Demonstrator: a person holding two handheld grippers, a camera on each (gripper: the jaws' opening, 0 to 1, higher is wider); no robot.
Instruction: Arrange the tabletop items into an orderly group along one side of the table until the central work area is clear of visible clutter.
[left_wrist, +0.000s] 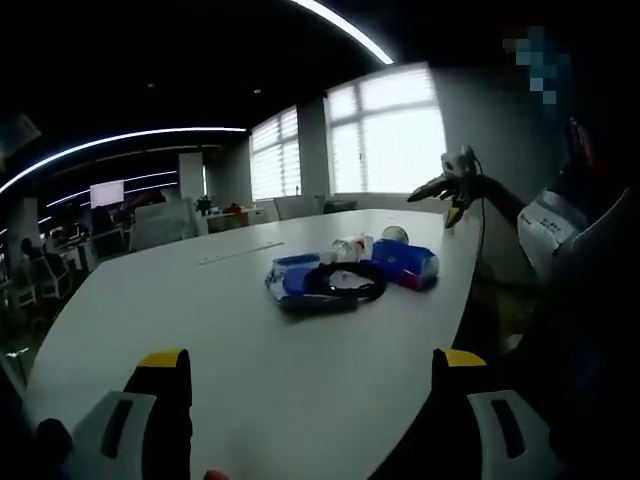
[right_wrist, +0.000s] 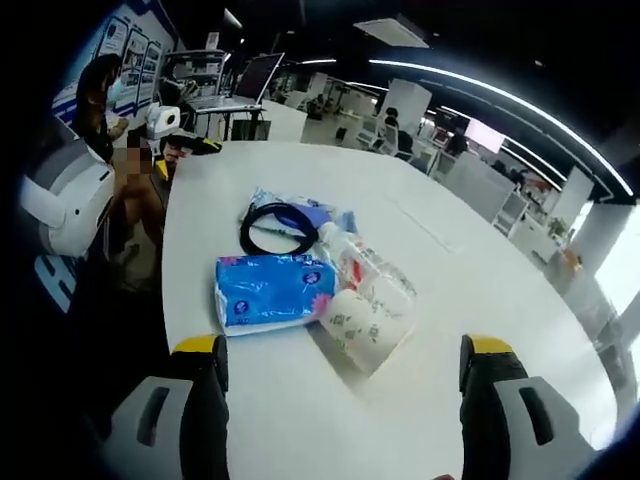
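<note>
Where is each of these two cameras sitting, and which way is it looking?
Left gripper view: rides on the left gripper, looking across the white table toward bright windows; its open yellow-tipped jaws rise below, and the right gripper shows beyond the pile.
Right gripper view: rides on the right gripper, looking over the table toward the office; open jaws below, the left gripper at the far edge.
Shared: the blue tissue pack, black cable coil, seen from opposite sides.

I see a smooth, matt white table (right_wrist: 470, 270). The blue tissue pack (right_wrist: 272, 290) and toilet-roll pack (right_wrist: 368, 300) wear glossy plastic wrap; the coiled black cable (right_wrist: 278, 228) looks rubbery.
</note>
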